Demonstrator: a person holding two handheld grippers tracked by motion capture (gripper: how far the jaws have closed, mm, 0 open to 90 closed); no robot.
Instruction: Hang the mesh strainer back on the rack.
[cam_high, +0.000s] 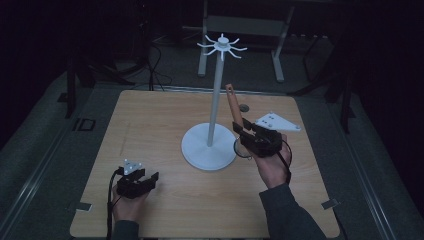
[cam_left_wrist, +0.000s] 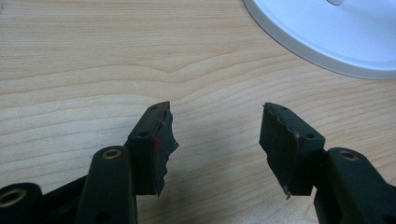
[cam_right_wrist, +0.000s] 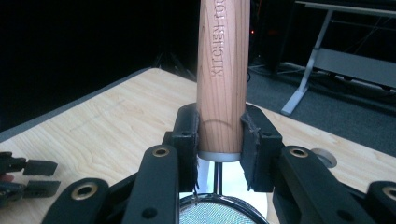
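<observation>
- Right gripper (cam_high: 246, 131): your jaws are closed on the wooden handle (cam_right_wrist: 222, 79) of a small mesh strainer (cam_right_wrist: 215, 211), gripping just above its metal collar. The handle stands upright, stamped lettering facing the camera, and the mesh bowl hangs below the jaws.
- Strainer, location: lifted off the tabletop (cam_high: 150, 130), held just to the right of the white stand (cam_high: 214, 105), handle tip pointing up and slightly away from you.
- Stand: round base on the tabletop, tall pole, ring of hooks (cam_high: 222, 46) at the top. No item hangs on any hook.
- Left gripper (cam_left_wrist: 215, 140): your jaws stand wide apart over bare wood, holding nothing, resting near the front left, well apart from the stand's base (cam_left_wrist: 327, 37).
- Progress, as judged: pickup is done; the strainer is secured and raised. Hanging looks to be what remains. The handle tip sits well below the hooks, so you would have to raise it and bring its end to a hook.
- Whether the handle has a hanging hole cannot be told.
</observation>
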